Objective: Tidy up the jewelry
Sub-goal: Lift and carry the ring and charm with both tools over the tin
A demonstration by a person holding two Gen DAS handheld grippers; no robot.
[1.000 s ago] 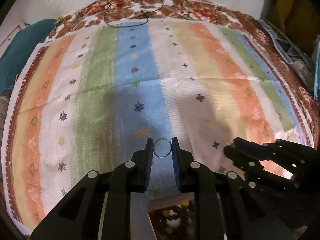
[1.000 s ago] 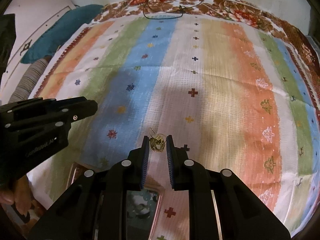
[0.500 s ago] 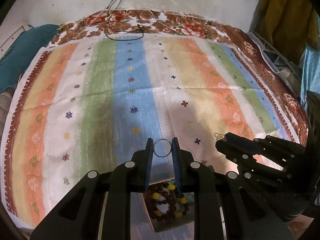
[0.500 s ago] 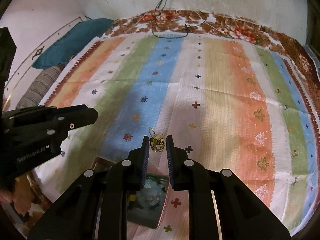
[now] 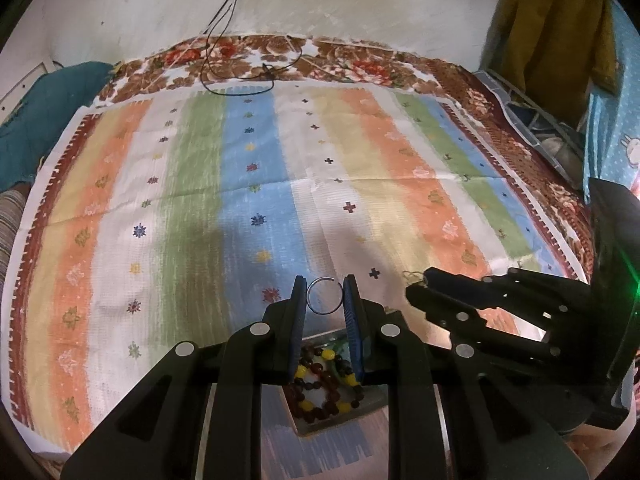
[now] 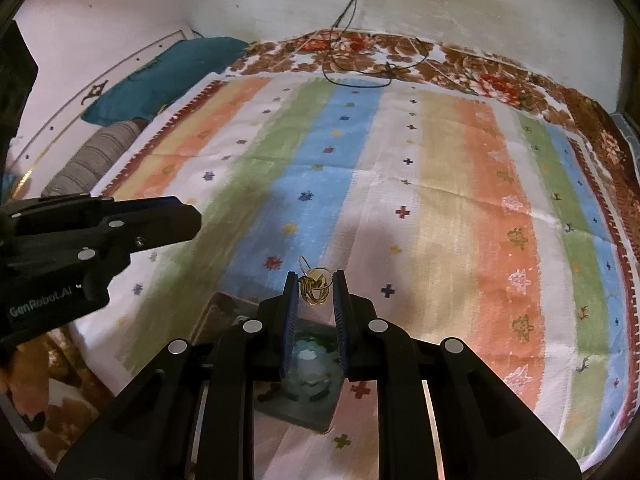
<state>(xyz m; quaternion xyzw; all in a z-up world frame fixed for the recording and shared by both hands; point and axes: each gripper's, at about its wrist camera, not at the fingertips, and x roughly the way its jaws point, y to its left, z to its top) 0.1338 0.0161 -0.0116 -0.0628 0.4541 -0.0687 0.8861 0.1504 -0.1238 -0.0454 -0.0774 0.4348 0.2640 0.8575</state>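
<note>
Left wrist view: left gripper [image 5: 325,295] pinches a thin silver ring [image 5: 324,296] between its blue pads, held in the air above the striped cloth [image 5: 192,208]. Directly below the fingers sits a small tray [image 5: 362,410] with a dark bead bracelet [image 5: 324,384] (red-brown and yellow beads) coiled inside; the gripper body covers part of the tray. Right gripper [image 5: 414,280] enters from the right at about the same height, close beside the left one but not touching it, a bit of gold wire poking past its tip.

Right wrist view: right gripper [image 6: 316,289] is clamped on a gold earring cluster [image 6: 315,286], thin hoops bunched together with one loop sticking up past the pads. Under it a tray [image 6: 304,414] holds pale blue-green pieces (too blurred to name). Left gripper [image 6: 188,222] crosses the left side of this view, side-on.

Cloth is a multicolour striped spread with small star and cross motifs, creased across the middle, laid over a brown floral blanket [image 5: 360,66]. A black cable [image 5: 236,68] loops on the far edge and runs up the white wall [image 5: 160,4]. A teal pillow [image 6: 160,76] and a grey striped bolster [image 6: 88,160] lie at the left; a mustard garment [image 5: 556,40] hangs at the far right.
</note>
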